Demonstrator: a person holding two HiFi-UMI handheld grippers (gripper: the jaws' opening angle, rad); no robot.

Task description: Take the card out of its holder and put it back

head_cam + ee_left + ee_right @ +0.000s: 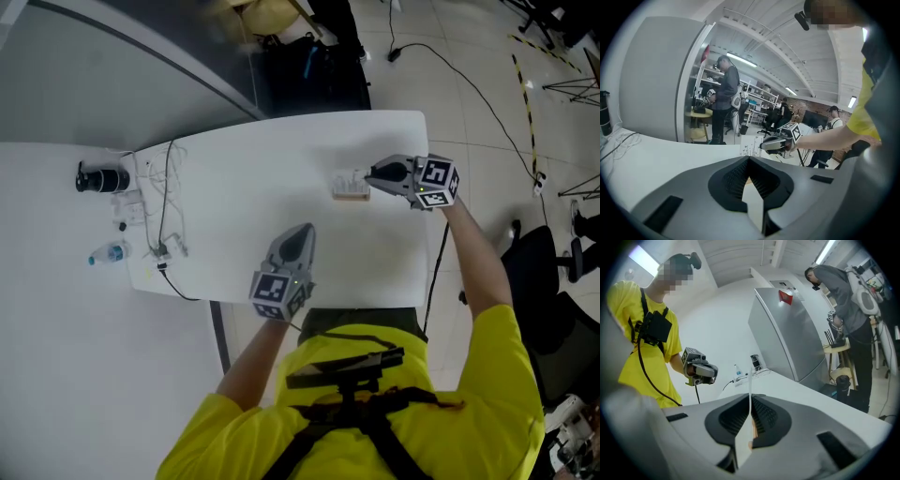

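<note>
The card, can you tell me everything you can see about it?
The card is thin, white and flat, with small dark marks on its face. It stands upright, pinched in the right claw over the white table. Whether its bottom edge sits in the holder cannot be told.

A white counter [281,159] carries a black flask [101,178] at its far left corner, a clear bottle [110,253] further forward along the left edge, and loose white cables [167,202] just inside them. A black chair [544,281] stands on the floor off the right edge, and a black cord [473,89] trails over the tiles beyond the far right corner. Past the far edge, a person [726,96] in grey stands at a small round table [701,115] beside a tall grey cabinet [656,79].
</note>
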